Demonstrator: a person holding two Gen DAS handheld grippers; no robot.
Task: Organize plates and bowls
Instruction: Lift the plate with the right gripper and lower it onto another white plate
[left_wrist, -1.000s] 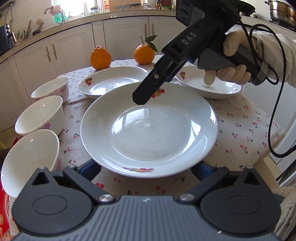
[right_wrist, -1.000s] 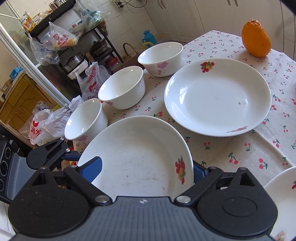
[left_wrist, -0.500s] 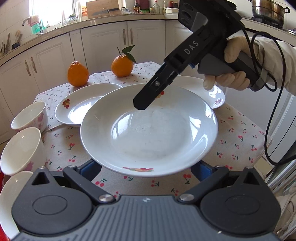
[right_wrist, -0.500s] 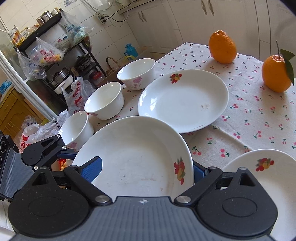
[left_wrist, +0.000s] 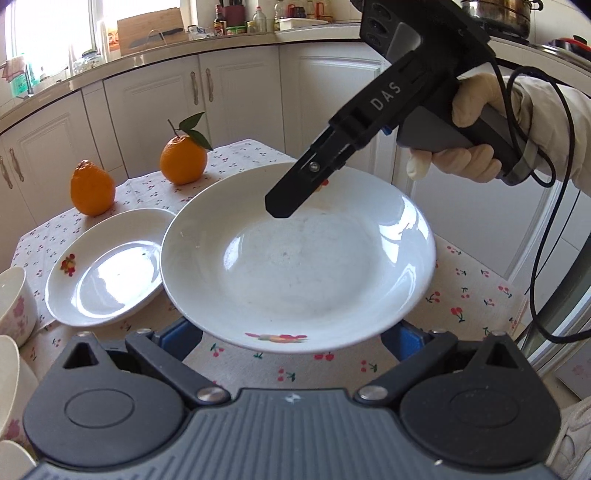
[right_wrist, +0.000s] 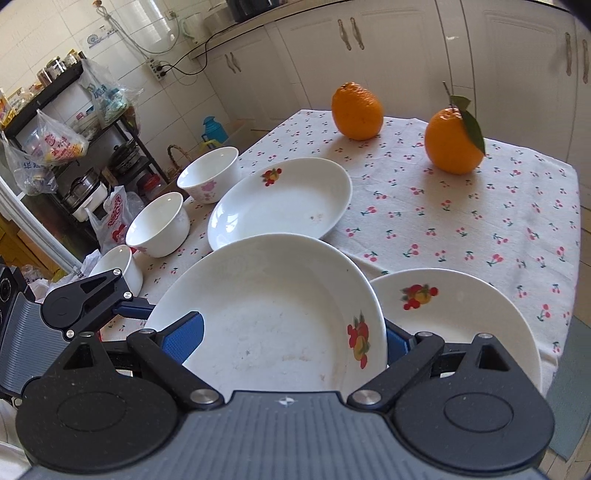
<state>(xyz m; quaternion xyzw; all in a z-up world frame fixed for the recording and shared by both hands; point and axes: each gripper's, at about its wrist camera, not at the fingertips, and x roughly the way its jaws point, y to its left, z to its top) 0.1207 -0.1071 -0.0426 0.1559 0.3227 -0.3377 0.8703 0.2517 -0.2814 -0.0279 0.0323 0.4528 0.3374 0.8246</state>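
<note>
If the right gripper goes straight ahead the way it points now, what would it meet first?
The right gripper already has the lifted plate between its fingers. Beyond that plate's far rim, the next thing in line is probably the plate on the tablecloth, though depth is hard to judge.

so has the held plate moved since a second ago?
Yes. The held plate has travelled toward the right-hand plate: in the right wrist view it now overlaps that plate's rim, and the three bowls sit further behind.
</note>
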